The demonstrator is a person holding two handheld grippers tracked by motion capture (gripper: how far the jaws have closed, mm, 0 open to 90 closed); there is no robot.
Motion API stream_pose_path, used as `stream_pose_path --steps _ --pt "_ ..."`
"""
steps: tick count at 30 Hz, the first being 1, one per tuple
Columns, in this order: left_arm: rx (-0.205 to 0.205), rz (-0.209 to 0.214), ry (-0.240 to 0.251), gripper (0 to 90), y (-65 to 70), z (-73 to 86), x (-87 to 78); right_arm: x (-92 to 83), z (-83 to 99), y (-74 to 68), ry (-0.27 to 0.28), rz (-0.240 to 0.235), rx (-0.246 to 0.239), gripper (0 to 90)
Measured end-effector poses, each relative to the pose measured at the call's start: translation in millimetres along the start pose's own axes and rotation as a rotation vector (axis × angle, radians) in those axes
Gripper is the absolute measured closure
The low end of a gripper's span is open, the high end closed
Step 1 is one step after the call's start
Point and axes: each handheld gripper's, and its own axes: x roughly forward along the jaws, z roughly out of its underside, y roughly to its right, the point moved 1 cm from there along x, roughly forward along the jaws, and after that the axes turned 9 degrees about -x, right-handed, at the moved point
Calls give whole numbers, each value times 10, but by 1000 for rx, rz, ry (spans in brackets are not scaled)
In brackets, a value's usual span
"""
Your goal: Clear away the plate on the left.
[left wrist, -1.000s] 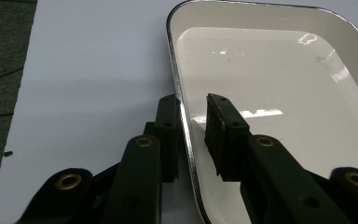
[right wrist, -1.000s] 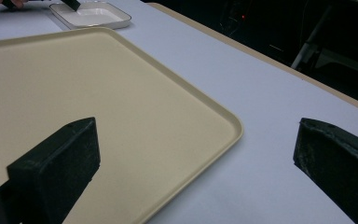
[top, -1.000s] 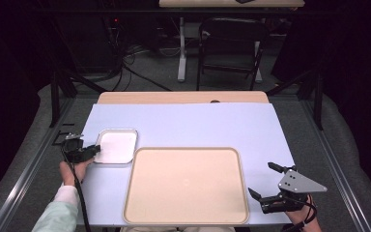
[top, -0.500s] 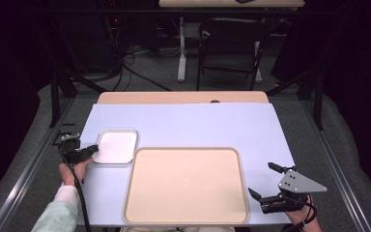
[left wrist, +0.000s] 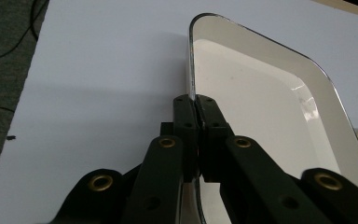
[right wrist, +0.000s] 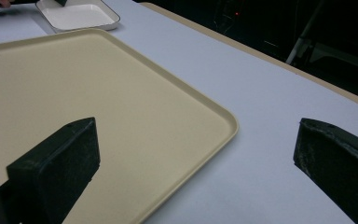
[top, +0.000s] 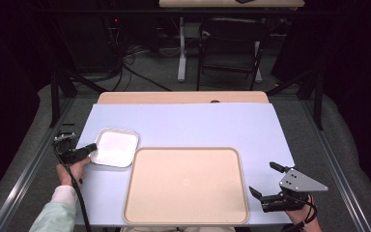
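Observation:
A small white rectangular dish (top: 114, 147) lies on the pale blue table cover at the left, just left of the big beige tray (top: 186, 184). My left gripper (top: 91, 148) is shut on the dish's near rim; in the left gripper view its jaws pinch the thin dark edge of the dish (left wrist: 261, 107) at the left gripper (left wrist: 195, 103). My right gripper (top: 265, 180) stands open at the table's front right, beside the tray's right edge. In the right gripper view the right gripper (right wrist: 196, 163) frames the tray's corner (right wrist: 121, 116), with the dish (right wrist: 77, 15) far off.
The blue cover (top: 212, 125) has bare room behind the tray and at the right. A wooden table edge (top: 183, 97) runs along the back. Beyond it stand a chair (top: 229, 48) and cables on the floor. Metal rails flank the table.
The left gripper and the white dish have shifted slightly left and toward the front. The right gripper has stayed in place.

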Motion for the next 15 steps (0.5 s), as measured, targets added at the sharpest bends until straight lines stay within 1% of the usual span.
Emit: stream_pose_path --steps 2,7,13,15 --pt "3 -1 5 879 16 -3 -22 0 1 3 -1 0 5 0" --pt "26 2 29 879 50 -18 -77 3 5 15 -2 2 17 0" --pt "27 12 73 879 95 -47 -173 8 9 24 -9 6 33 0" --pt "29 19 80 878 107 -51 -201 10 10 30 -14 10 33 0"
